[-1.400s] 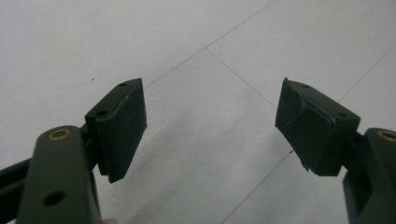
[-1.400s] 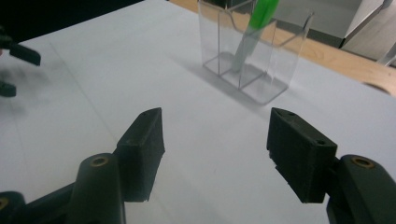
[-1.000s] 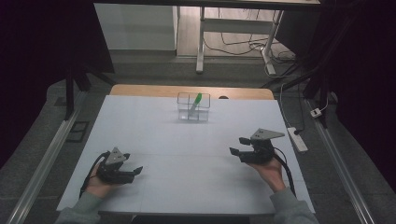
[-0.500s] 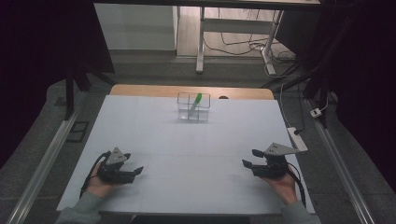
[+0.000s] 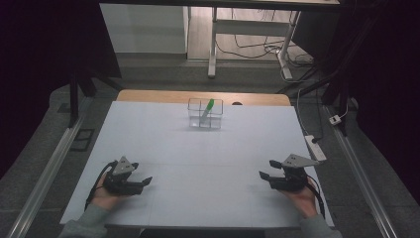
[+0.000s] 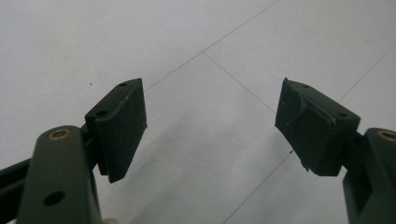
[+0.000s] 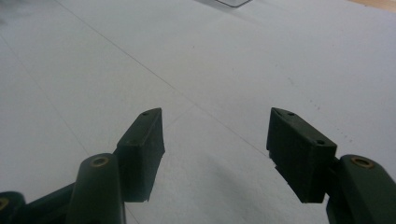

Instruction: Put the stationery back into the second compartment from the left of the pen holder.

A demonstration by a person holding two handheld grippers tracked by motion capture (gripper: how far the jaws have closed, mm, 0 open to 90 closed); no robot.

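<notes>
Green marker (image 5: 209, 107) – slim, leaning in clear holder (image 5: 205, 113) – both grippers' fingers spread, empty.

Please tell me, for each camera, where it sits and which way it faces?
High view: above the person's side, facing forward and down on the table, with both hands, left hand-held gripper, right hand-held gripper and rack.
Left gripper view: rides on the left hand-held gripper, facing down between open jaws.
Right gripper view: rides on the right hand-held gripper, facing across the table.
All share the table.
</notes>
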